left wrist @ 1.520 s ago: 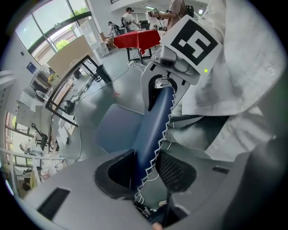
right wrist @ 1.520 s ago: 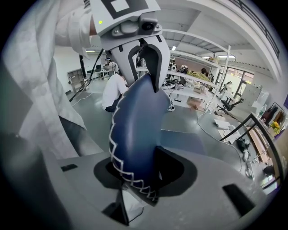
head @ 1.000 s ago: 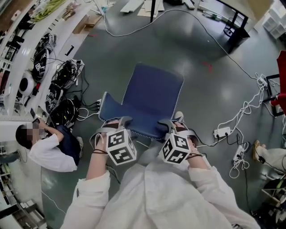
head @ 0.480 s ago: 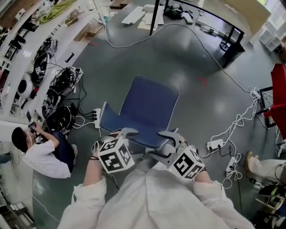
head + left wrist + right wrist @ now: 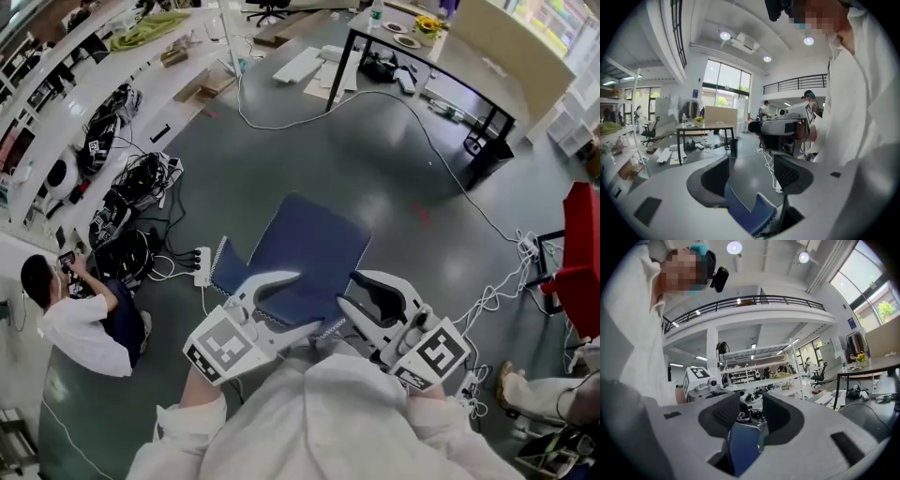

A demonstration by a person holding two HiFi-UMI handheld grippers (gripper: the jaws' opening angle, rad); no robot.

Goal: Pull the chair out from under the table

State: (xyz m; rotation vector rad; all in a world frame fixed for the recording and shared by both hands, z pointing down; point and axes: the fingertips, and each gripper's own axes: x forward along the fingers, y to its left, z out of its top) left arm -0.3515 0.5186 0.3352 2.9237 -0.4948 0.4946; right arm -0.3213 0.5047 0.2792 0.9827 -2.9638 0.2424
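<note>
Basically, glossy grey floor (image 5: 281, 159) fills the head view. Black-framed table (image 5: 459, 56) sits at 1 o'clock, well apart from the blue padded chair (image 5: 314, 248), which stands free at centre on open floor. Left gripper (image 5: 305, 300), at 7 o'clock by the chair's near edge, has jaws wide and clamps nothing. Right gripper (image 5: 349, 291), at 5 o'clock, has narrower jaws that have just been closing; pads grip nothing, chair only shows through the gap.

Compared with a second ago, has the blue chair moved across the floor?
No. The chair still has its left corner beside the white power strip, and the red floor mark still lies off its far right corner.
</note>
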